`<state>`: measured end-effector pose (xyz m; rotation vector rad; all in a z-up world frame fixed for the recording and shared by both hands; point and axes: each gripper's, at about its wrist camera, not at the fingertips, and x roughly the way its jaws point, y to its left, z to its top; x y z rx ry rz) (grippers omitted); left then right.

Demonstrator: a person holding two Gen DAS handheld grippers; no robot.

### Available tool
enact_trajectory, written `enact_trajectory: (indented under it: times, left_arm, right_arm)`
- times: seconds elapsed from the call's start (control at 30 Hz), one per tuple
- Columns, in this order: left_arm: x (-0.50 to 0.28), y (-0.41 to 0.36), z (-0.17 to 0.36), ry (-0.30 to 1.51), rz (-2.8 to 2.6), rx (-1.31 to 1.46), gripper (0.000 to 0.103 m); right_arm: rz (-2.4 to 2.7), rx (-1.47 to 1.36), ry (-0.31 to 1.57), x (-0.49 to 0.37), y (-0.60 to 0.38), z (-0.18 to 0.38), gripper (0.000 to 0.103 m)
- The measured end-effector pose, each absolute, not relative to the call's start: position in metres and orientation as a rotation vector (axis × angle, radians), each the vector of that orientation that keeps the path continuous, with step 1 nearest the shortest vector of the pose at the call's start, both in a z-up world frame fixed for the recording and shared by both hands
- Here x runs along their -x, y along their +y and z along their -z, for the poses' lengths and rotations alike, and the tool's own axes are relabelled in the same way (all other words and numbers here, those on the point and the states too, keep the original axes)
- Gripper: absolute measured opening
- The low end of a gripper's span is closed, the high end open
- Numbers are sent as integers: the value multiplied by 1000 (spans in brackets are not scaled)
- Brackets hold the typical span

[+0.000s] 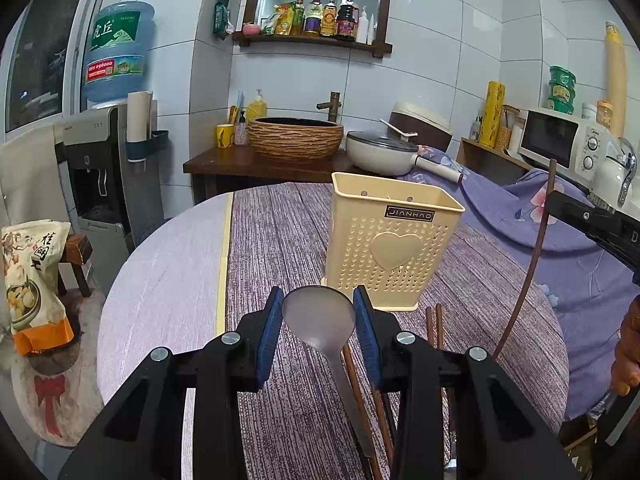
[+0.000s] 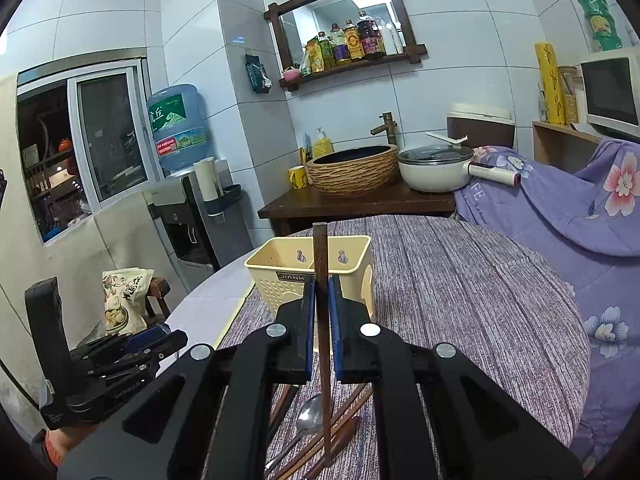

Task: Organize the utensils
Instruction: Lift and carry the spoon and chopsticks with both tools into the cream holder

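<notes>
A cream perforated utensil holder [image 1: 390,240] with a heart on its front stands on the round table; it also shows in the right wrist view [image 2: 288,276]. My left gripper [image 1: 319,316] is open just above the bowl of a metal spoon [image 1: 320,316] that lies on the table among several brown chopsticks [image 1: 434,324]. My right gripper [image 2: 322,316] is shut on one brown chopstick [image 2: 321,256], held upright just before the holder. That chopstick [image 1: 536,248] and the right gripper's body show at the right of the left wrist view. The spoon [image 2: 309,420] and loose chopsticks [image 2: 344,432] lie below the right gripper.
The table wears a purple striped cloth [image 1: 280,248]. Behind it a dark counter [image 1: 240,164] holds a woven basin [image 1: 295,136] and a white lidded pan [image 1: 380,152]. A floral purple blanket [image 2: 560,208] lies at the right. A water dispenser [image 1: 104,152] stands at the left.
</notes>
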<state>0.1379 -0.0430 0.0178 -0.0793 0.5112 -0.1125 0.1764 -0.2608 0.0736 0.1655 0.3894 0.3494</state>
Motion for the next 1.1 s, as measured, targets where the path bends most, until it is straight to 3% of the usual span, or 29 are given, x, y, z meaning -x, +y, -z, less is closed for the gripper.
enact_trajectory:
  times: [0.4, 0.87, 1.1]
  left_arm:
    - [-149, -42, -45, 492, 183, 101, 35]
    - [-227, -67, -171, 261, 130, 63, 35]
    - [-275, -81, -152, 267, 43, 35, 35]
  right_arm:
    - [-390, -143, 358, -176, -259, -108, 8]
    - [-327, -173, 174, -232, -256, -239, 8]
    - [-259, -173, 202, -276, -245, -226, 8]
